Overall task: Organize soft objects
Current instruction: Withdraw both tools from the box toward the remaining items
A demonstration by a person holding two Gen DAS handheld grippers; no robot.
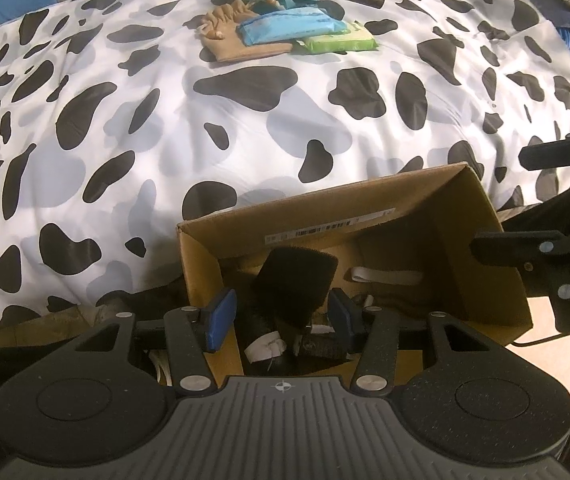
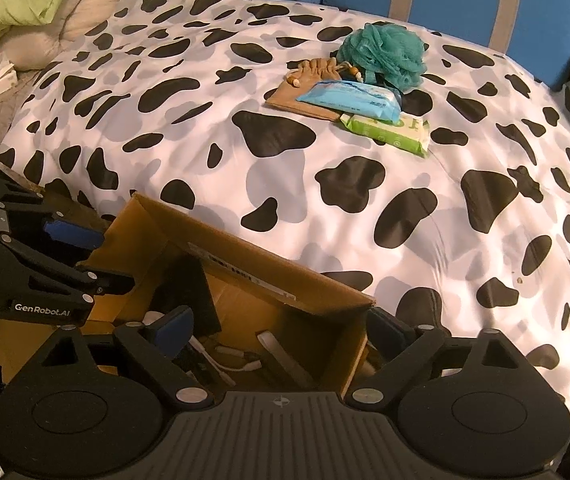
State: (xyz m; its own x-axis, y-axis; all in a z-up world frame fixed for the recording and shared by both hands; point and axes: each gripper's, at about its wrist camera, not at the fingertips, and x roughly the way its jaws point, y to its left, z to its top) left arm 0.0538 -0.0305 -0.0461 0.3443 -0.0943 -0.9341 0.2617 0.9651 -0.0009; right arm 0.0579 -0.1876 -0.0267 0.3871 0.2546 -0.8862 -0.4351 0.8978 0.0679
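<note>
Your left gripper (image 1: 279, 316) sits low in the left wrist view over an open cardboard box (image 1: 485, 248), its blue pads partly apart and straddling the box's left wall, with a black fabric piece (image 1: 295, 280) between them in the picture — whether they press on it you cannot tell. Your right gripper (image 2: 281, 330) hangs at the bottom of its view with fingers spread wide and empty, straddling the box's right wall. At the upper centre on the cow-print bedspread (image 2: 205, 128) lie a teal mesh pouf (image 2: 383, 54), a tan drawstring pouch (image 2: 309, 84), a blue wipes pack (image 2: 351, 98) and a green wipes pack (image 2: 389, 130) — clustered together, well apart from the box.
</note>
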